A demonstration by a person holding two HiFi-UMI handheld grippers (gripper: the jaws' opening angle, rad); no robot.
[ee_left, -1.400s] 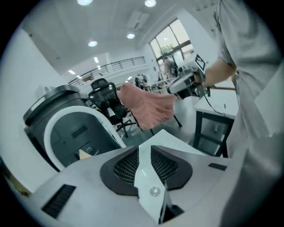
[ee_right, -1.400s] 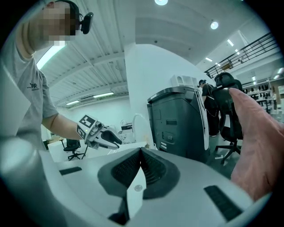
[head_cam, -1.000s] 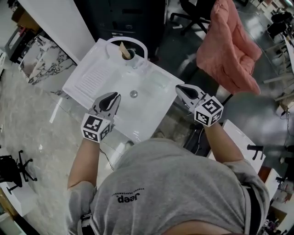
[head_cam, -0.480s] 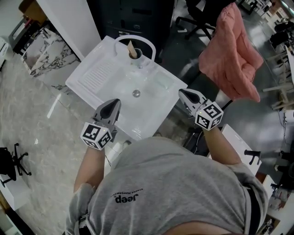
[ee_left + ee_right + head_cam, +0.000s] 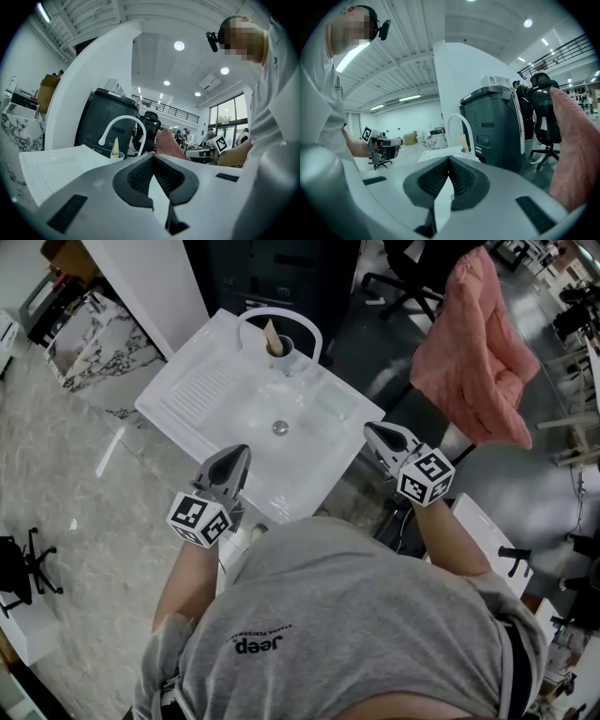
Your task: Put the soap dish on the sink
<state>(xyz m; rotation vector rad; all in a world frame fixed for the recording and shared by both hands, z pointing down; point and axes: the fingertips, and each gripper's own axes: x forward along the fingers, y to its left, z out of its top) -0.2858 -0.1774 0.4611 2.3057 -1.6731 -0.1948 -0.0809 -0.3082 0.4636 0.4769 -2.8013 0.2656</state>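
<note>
While fingers (image 5: pixel 140 177) meet empty, soap dish (image 5: pixel 335 407) lies apart.

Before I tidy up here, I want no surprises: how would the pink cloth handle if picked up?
The pink cloth hangs in soft folds, so it is probably floppy and would sag from a pinch. It looks thin, so likely light for its size. What it hangs on is hidden, so it might snag.

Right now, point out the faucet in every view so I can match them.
Head view: faucet at top centre, on the sink's far edge.
Left gripper view: faucet left of centre, mid-height.
Right gripper view: faucet at centre, mid-height.
Shared landmark: the dark cabinet right behind it in all three.
</note>
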